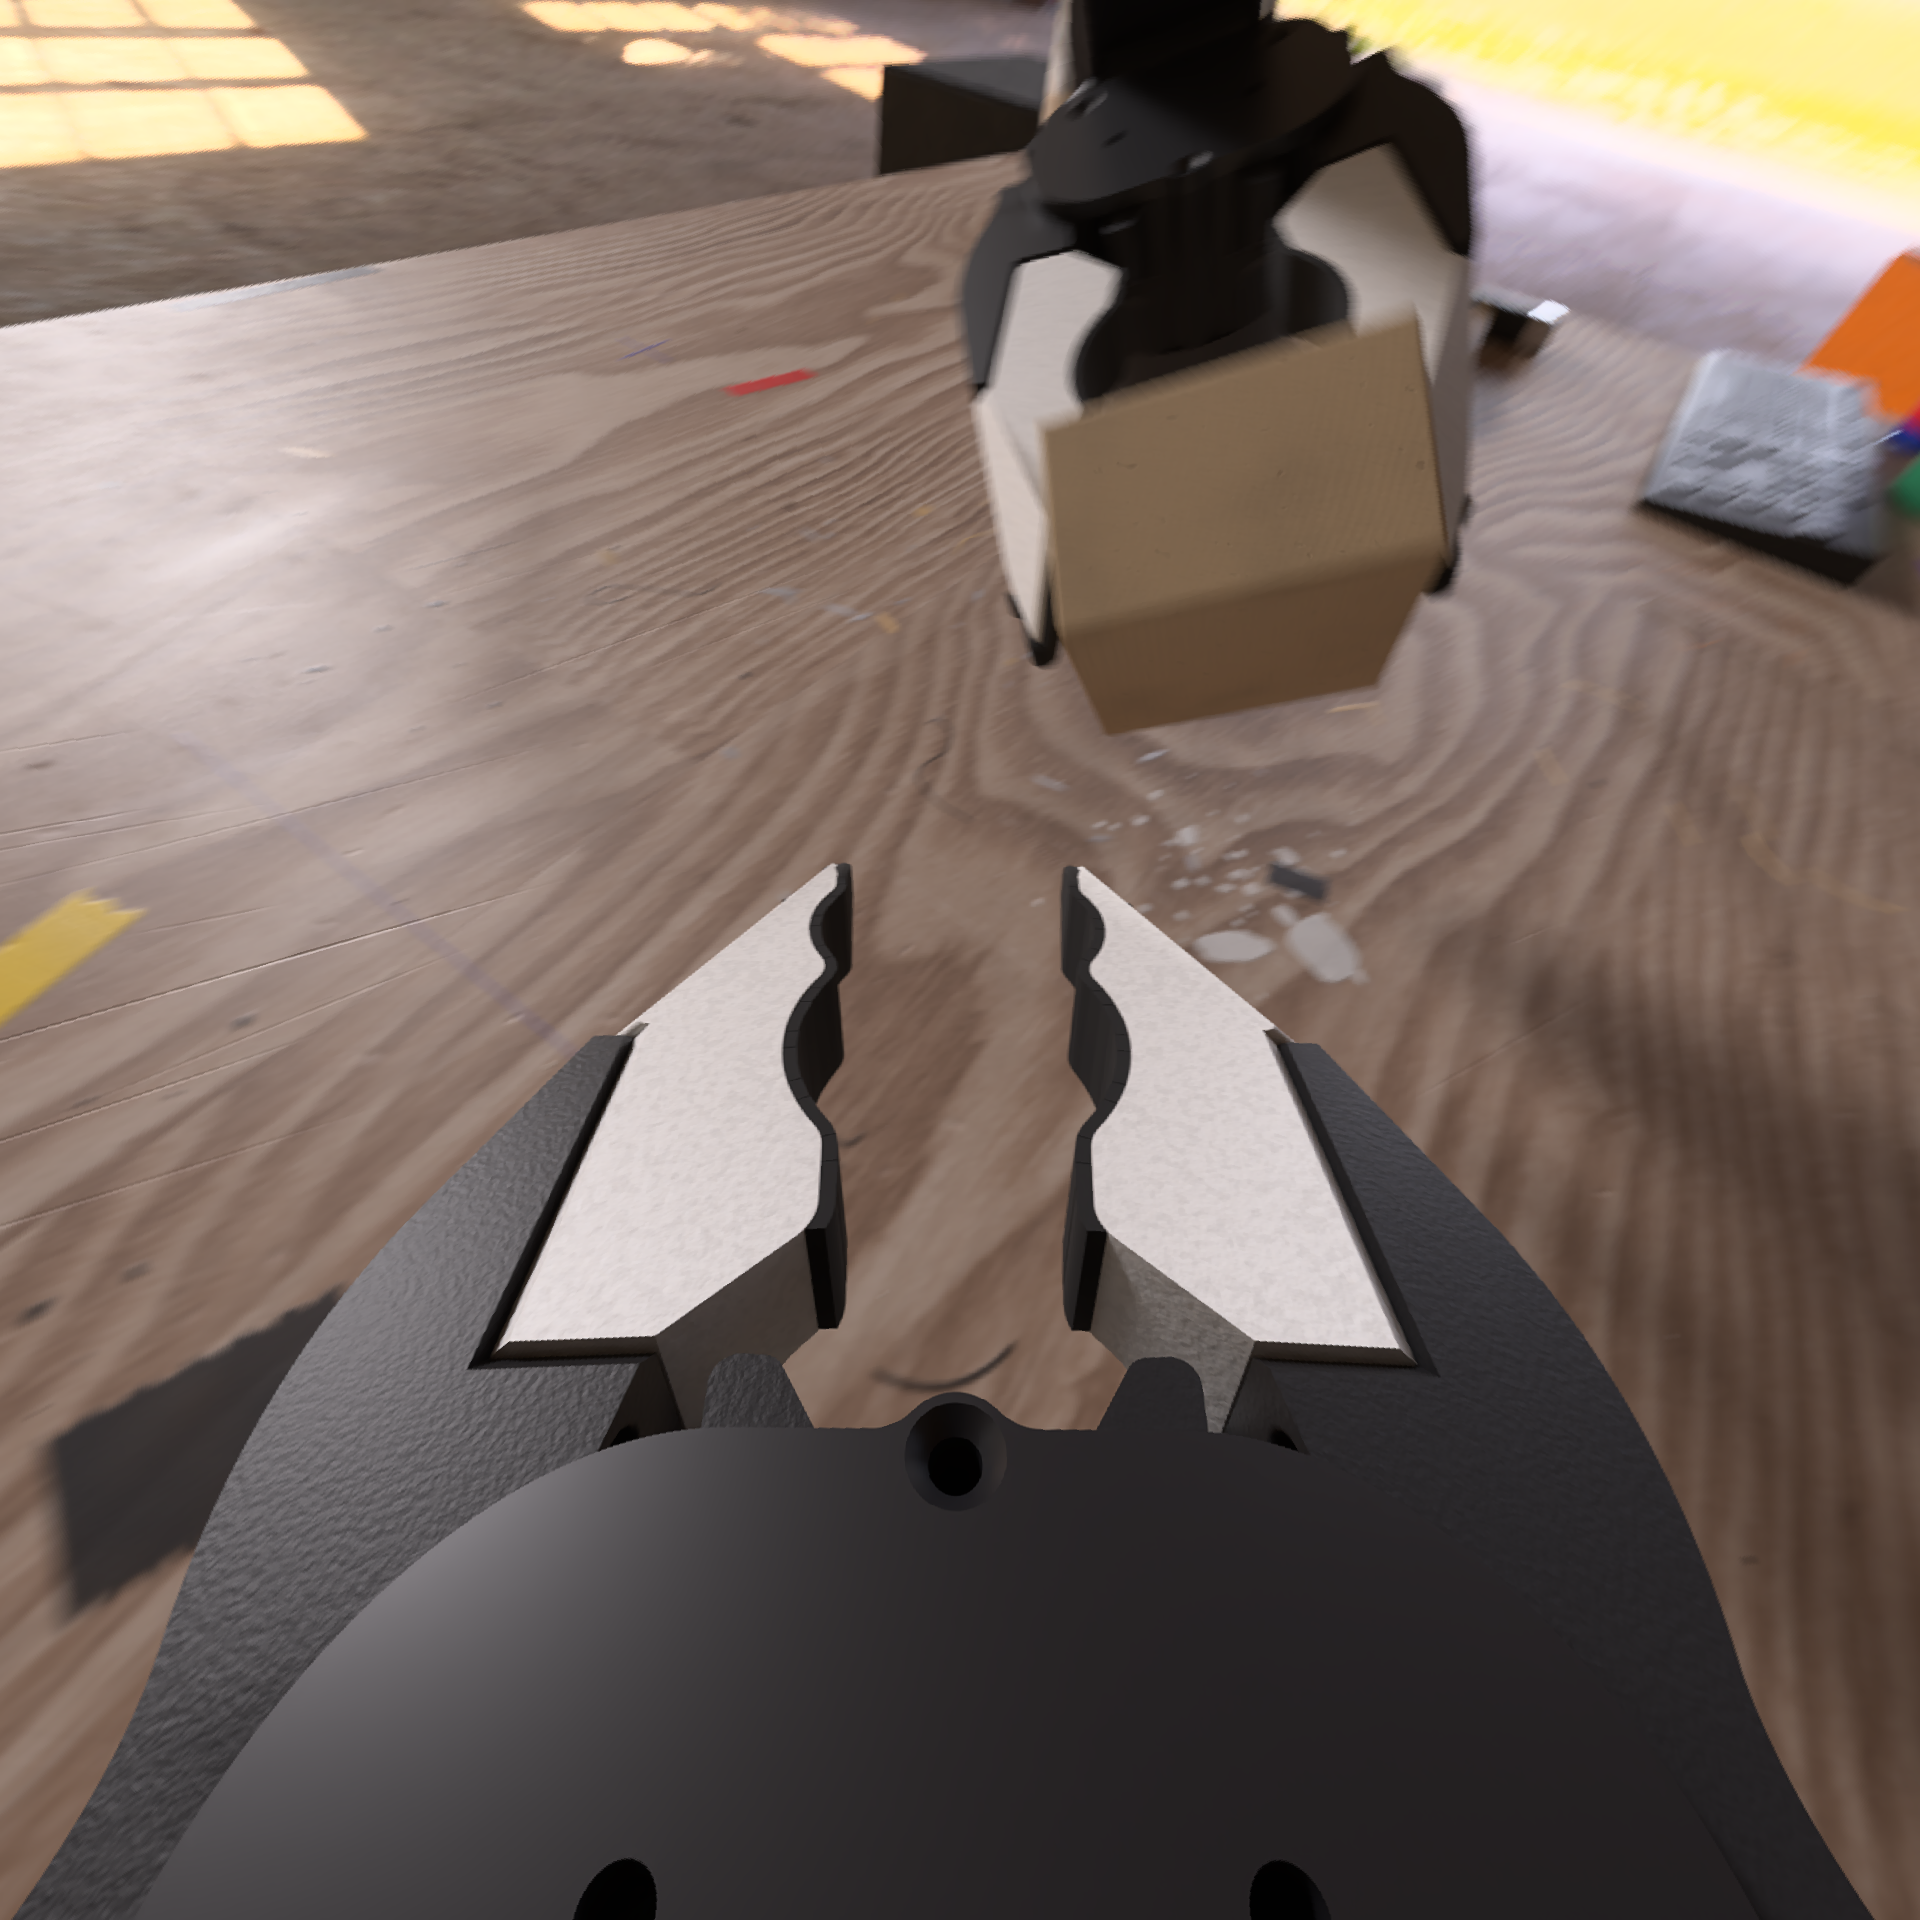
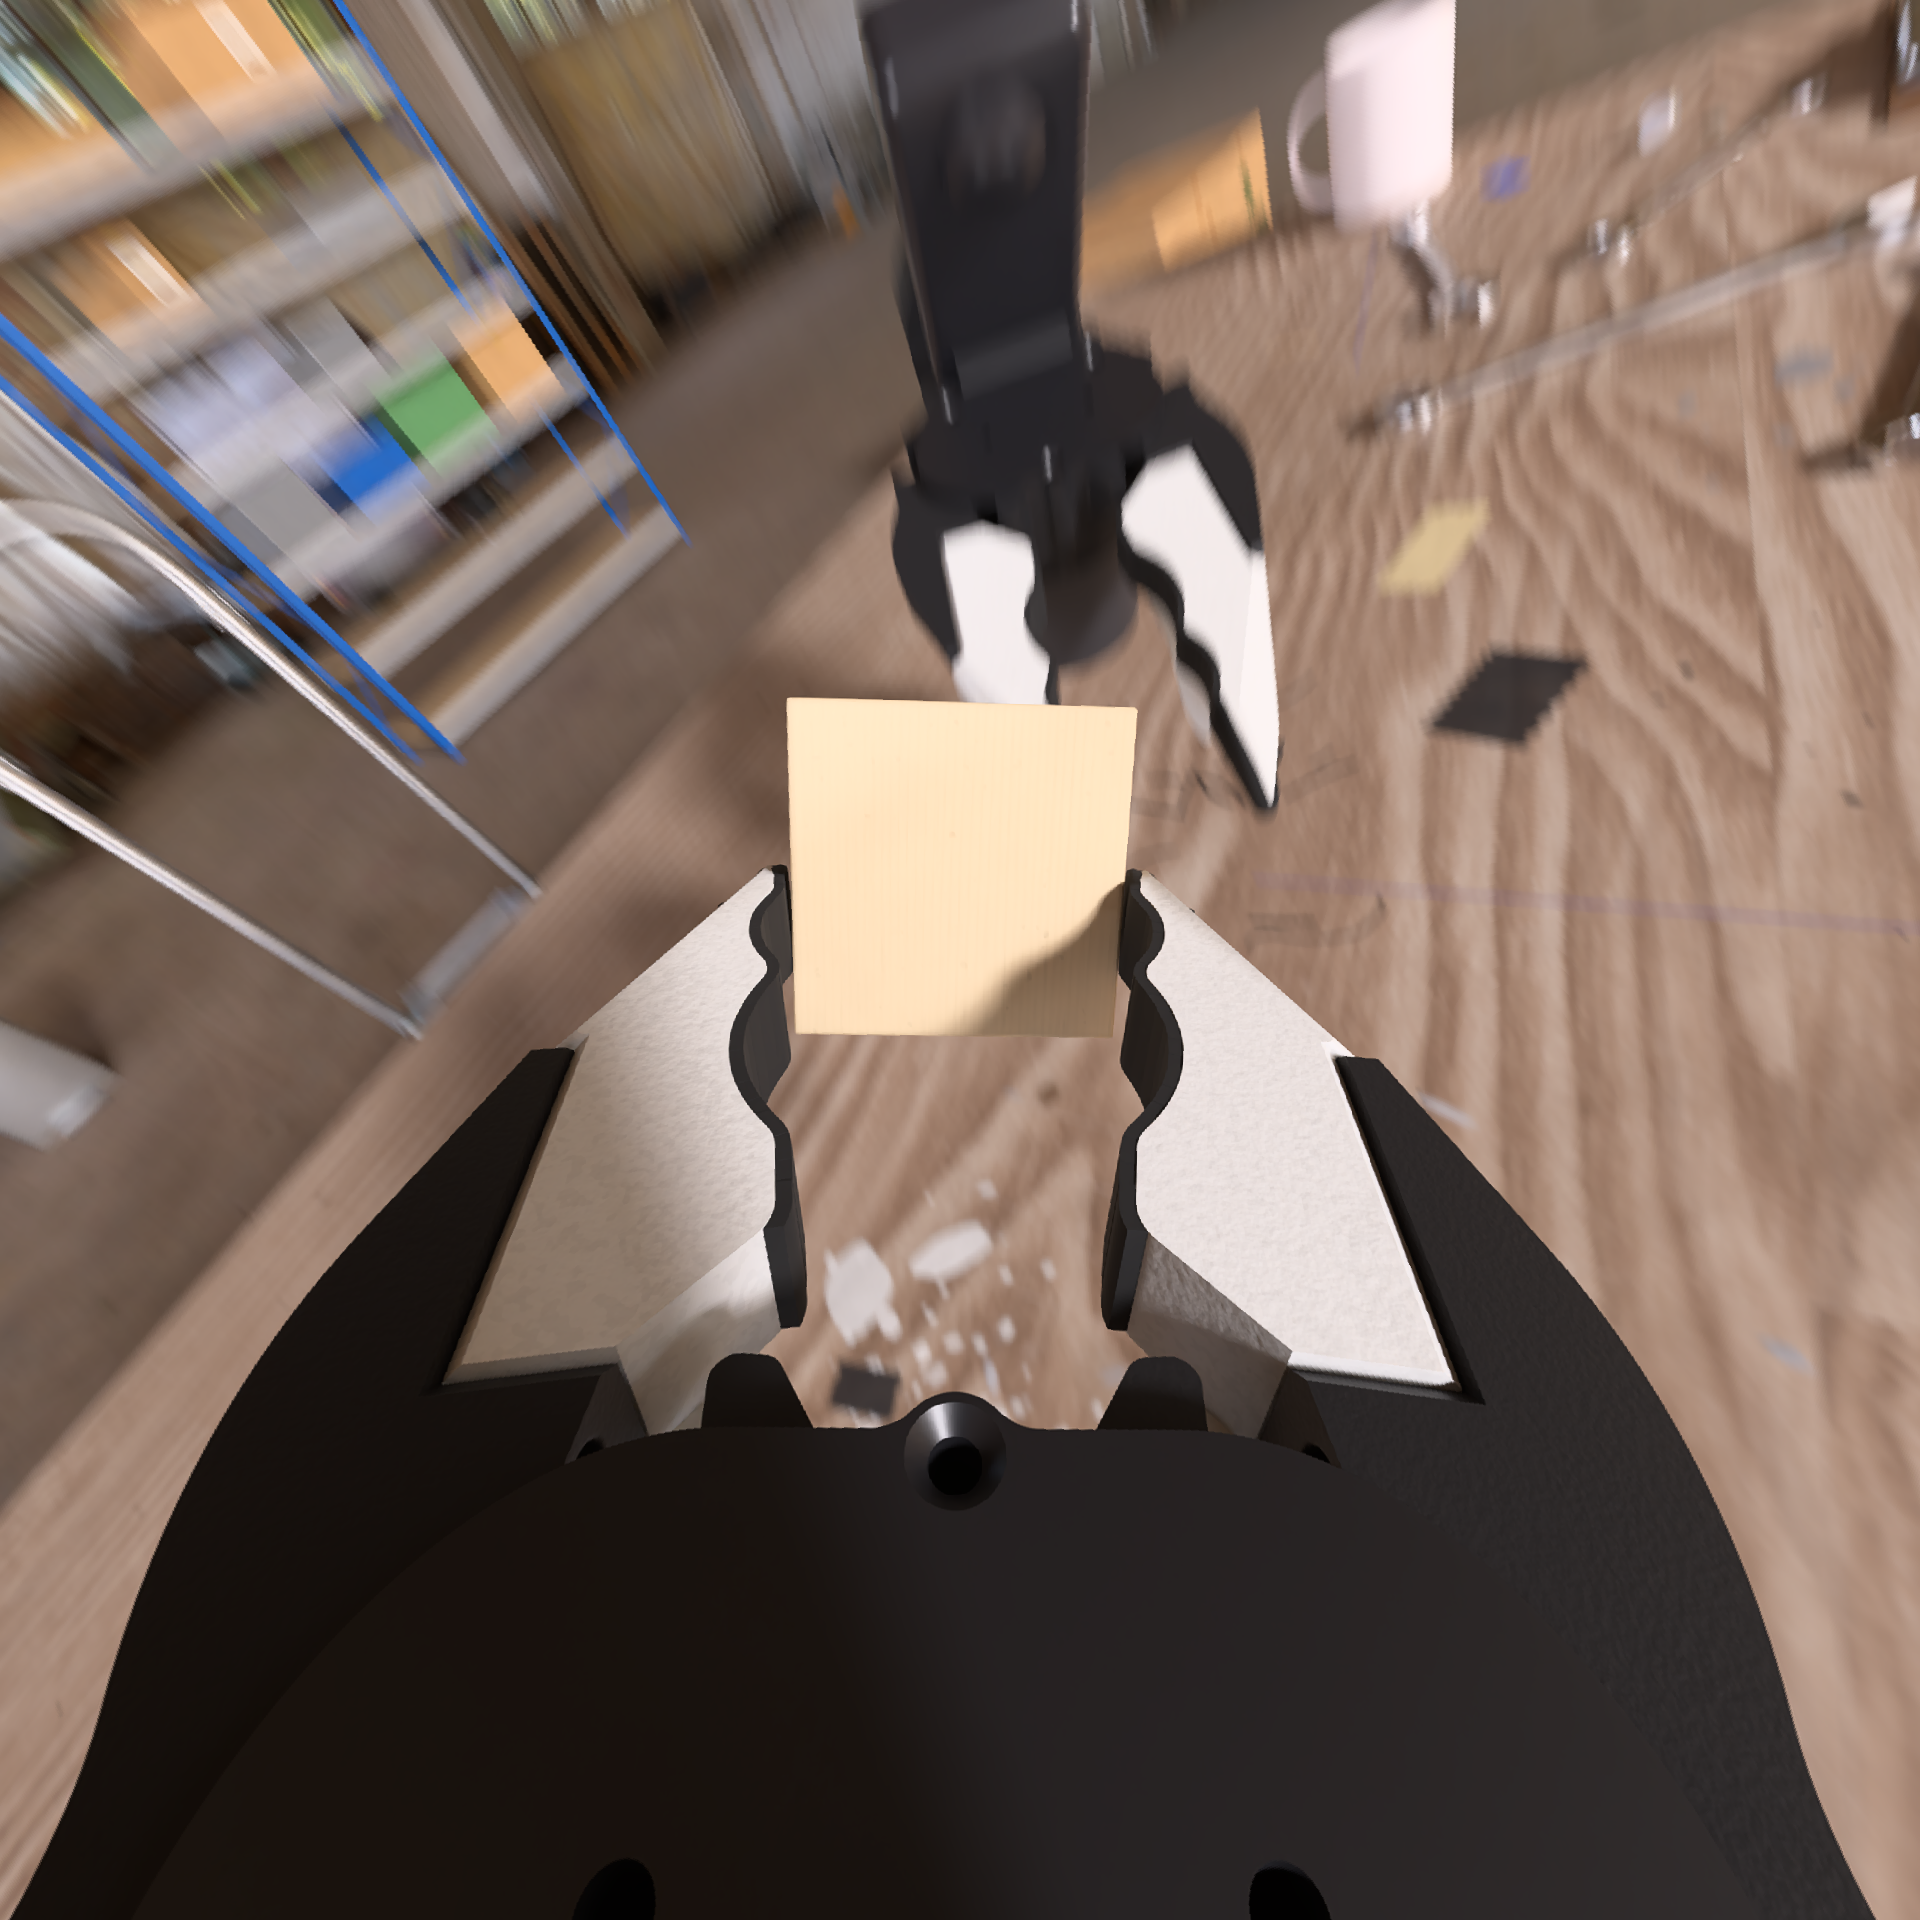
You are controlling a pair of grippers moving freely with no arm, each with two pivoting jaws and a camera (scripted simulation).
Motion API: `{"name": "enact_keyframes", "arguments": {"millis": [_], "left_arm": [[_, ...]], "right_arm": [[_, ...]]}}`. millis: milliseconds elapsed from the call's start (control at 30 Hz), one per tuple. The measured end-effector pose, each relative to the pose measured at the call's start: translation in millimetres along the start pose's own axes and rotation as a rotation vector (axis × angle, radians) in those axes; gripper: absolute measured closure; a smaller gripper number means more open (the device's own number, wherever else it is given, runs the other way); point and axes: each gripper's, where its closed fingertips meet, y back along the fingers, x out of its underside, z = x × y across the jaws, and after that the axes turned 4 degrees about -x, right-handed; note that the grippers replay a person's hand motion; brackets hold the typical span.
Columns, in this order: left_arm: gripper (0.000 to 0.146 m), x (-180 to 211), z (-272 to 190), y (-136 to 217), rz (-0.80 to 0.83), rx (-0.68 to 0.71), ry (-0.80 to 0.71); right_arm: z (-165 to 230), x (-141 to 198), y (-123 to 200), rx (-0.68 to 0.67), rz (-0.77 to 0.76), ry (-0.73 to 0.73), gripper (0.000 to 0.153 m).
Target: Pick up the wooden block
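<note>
The wooden block (image 2: 958, 868) is a plain tan cube. My right gripper (image 2: 956, 883) is shut on the wooden block at its fingertips and holds it above the wooden table (image 2: 1558, 1039). In the left wrist view the block (image 1: 1242, 530) hangs in the air in the right gripper (image 1: 1236, 582), ahead and to the right. My left gripper (image 1: 956, 883) is open and empty, low over the table (image 1: 520, 675). It also shows in the right wrist view (image 2: 1143, 727), beyond the block, with its jaws apart.
White crumbs and a small dark chip (image 1: 1299, 883) lie on the table under the block. A grey packet (image 1: 1766, 457) and an orange thing (image 1: 1870, 322) lie at the right. A white mug (image 2: 1382, 114), a black patch (image 2: 1507, 694) and shelving (image 2: 312, 416) show in the right wrist view.
</note>
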Motion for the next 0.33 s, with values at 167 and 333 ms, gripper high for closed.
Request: {"name": "enact_keyframes", "arguments": {"millis": [167, 333], "left_arm": [[0.092, -35.0, -38.5, -4.2, -0.203, 0.152, 0.092], [0.098, -67.9, -39.8, 3.7, -0.37, 0.115, 0.126]], "right_arm": [[22.3, -48.7, 12.0, -0.283, -0.369, -0.098, 0.089], [30.7, -69.1, 6.5, -0.427, -0.522, -0.139, 0.089]]}}
